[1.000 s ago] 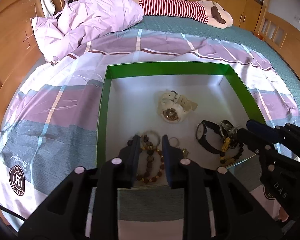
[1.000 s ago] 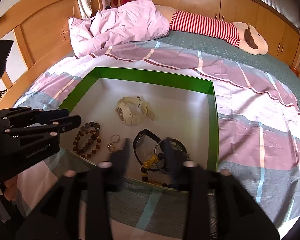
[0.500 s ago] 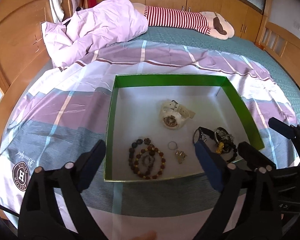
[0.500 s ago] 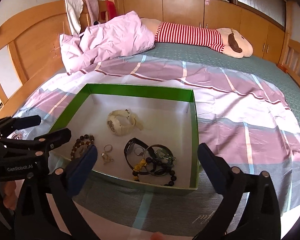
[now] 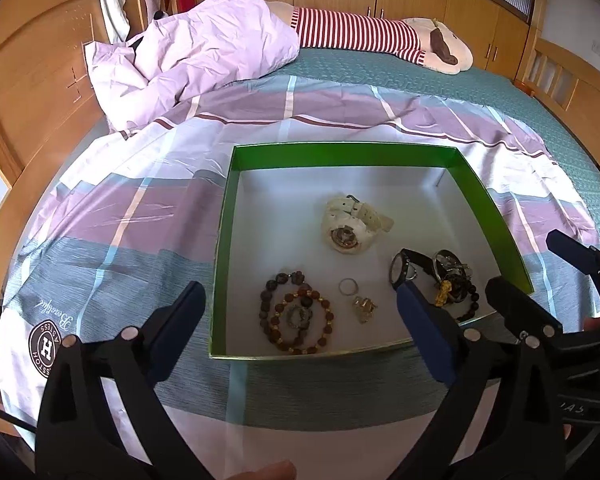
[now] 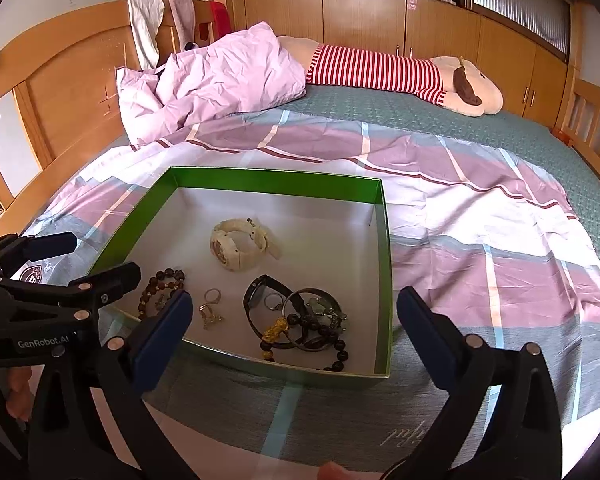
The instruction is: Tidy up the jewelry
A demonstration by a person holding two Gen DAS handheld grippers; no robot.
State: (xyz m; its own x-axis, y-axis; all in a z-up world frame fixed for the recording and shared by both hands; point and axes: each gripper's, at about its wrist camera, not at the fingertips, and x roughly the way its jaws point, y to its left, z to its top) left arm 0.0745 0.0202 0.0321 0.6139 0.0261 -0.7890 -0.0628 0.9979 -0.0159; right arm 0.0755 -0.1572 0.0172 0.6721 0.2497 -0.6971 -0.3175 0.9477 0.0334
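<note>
Both of my grippers have just been opening since a second ago, when their fingers stood close together over the tray; now my left gripper (image 5: 300,316) and my right gripper (image 6: 290,318) stand with jaws wide and nothing between the pads, and the view has pulled back from the tray a little. Nearest me, over the tray's front edge, hang my left fingers (image 5: 424,332). Just behind them, inside the green box tray (image 5: 340,153), lies the brown bead bracelet (image 5: 296,316) at the front left, with a small ring (image 5: 347,286) and a gold charm (image 5: 364,305) beside it. At the front right sits a tangle of a black watch (image 6: 260,296), a bangle (image 6: 312,320) and dark beads with a gold piece (image 6: 276,332). Further in, near the middle, rests the white watch (image 5: 350,230), apart from the rest. The tray sits on a striped bedspread (image 6: 480,240). Beyond it I see a crumpled pink quilt (image 6: 220,80) and a striped plush toy (image 6: 400,76) against wooden cupboards.
</note>
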